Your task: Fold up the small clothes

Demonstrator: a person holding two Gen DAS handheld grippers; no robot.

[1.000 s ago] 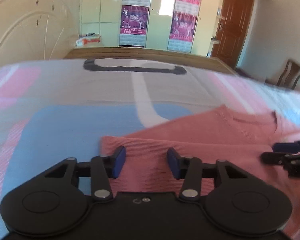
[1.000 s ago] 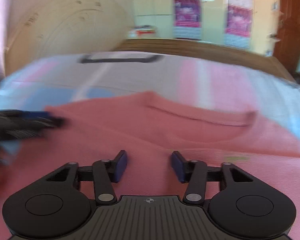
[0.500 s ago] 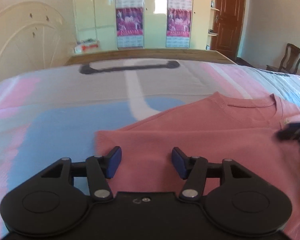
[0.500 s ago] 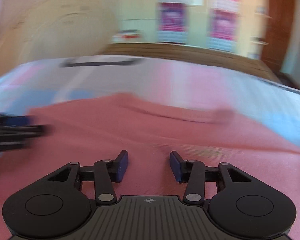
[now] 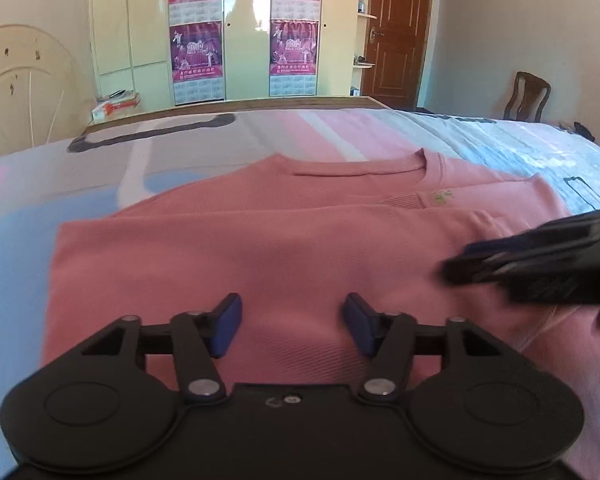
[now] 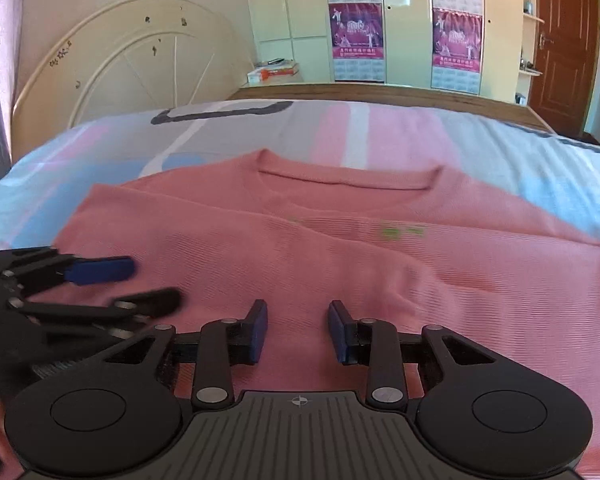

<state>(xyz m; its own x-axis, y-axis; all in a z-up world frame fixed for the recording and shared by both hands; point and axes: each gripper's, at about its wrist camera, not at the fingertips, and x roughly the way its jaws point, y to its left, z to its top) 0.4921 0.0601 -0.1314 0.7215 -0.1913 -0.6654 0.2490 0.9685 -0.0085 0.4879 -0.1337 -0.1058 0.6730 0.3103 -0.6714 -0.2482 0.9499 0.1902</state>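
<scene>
The black left gripper with blue finger pads (image 5: 291, 330) points forward, its jaws spread wide with nothing between them. The matching black right gripper with blue pads (image 6: 297, 330) sits just beside it, its jaws parted by a narrower gap and also empty. Seen from the left wrist it comes in from the right edge, blurred, so its tilt is hard to judge.

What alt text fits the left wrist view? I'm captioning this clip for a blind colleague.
A pink top, partly folded, lies flat on a pastel bedsheet, with the open left gripper just above its near edge. The blurred right gripper enters from the right, above the top. Behind stand a wardrobe with posters and a brown door.
</scene>
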